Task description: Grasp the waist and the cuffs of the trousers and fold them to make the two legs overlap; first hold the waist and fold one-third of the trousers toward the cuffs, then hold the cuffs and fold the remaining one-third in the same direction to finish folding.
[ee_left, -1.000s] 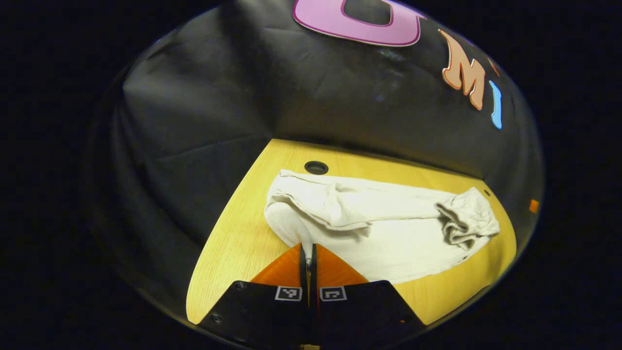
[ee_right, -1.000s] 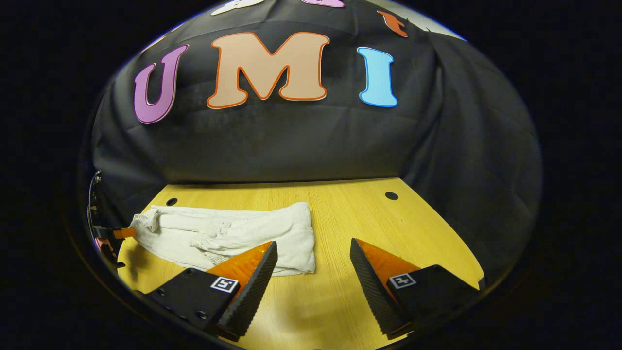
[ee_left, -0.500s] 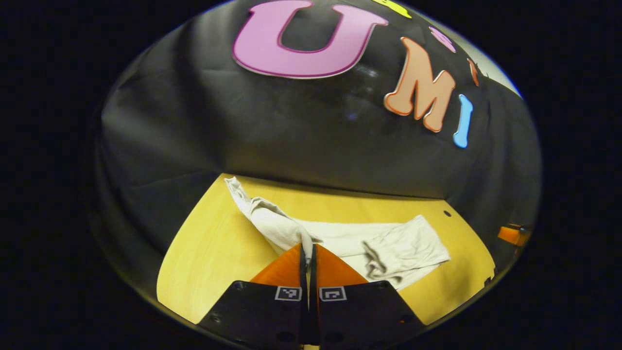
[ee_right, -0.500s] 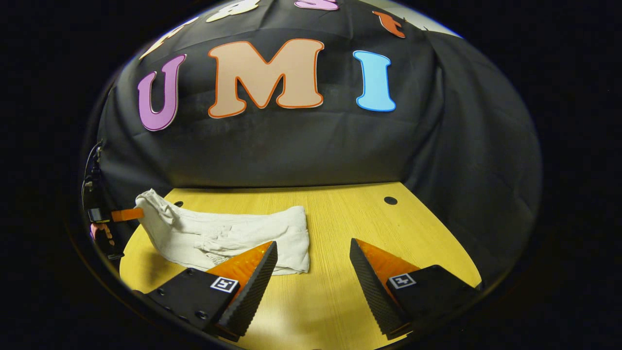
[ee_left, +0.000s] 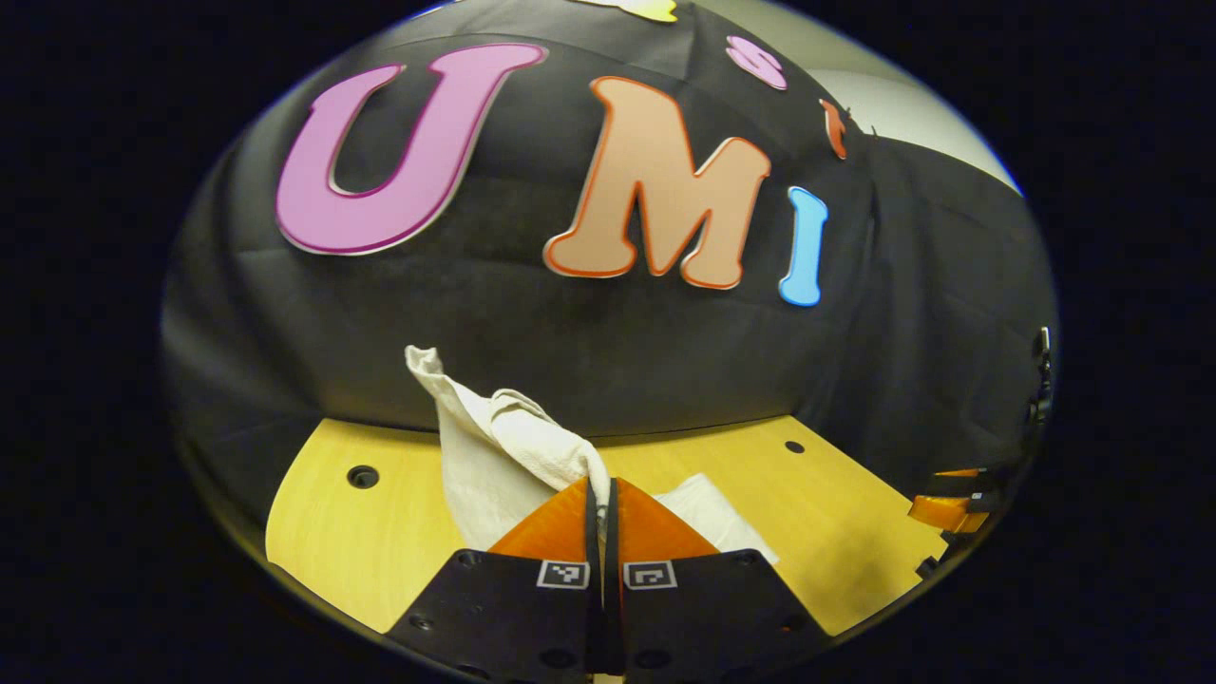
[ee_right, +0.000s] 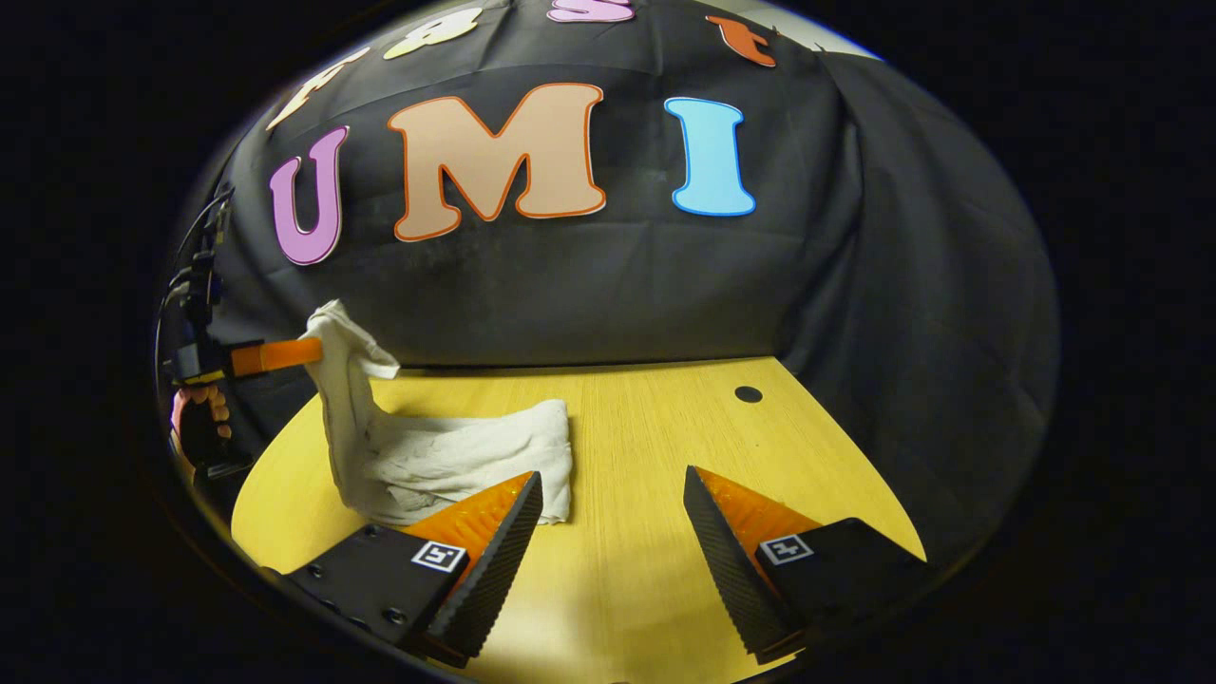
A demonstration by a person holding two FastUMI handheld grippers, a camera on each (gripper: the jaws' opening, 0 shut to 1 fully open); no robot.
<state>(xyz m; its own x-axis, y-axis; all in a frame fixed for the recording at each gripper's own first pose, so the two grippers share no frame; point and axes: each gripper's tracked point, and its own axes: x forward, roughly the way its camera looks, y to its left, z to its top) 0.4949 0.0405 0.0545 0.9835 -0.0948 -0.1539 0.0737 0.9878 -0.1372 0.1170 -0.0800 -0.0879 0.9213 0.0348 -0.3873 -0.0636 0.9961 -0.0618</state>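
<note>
The off-white trousers (ee_left: 494,437) are bunched on the yellow wooden table (ee_left: 836,513). My left gripper (ee_left: 600,484) is shut on one end of them and holds it up off the table, so the cloth rises in a peak in front of the wall. In the right gripper view that left gripper (ee_right: 275,356) is at the far left, with the trousers (ee_right: 446,456) draping down from it to the table (ee_right: 646,427). My right gripper (ee_right: 608,475) is open just above the table, with its left finger (ee_right: 484,532) in front of the trousers' lying end.
A hand (ee_right: 199,418) holds the left gripper at the table's left edge. Small round holes (ee_right: 748,393) (ee_left: 362,476) sit near the table's back corners. The black cloth wall closes the back and sides. The right gripper (ee_left: 950,503) shows at the far right of the left gripper view.
My left gripper has risen with the trousers' end, pulling the cloth up off the table and toward the right. The lying end has slid a little. My right gripper has barely moved.
</note>
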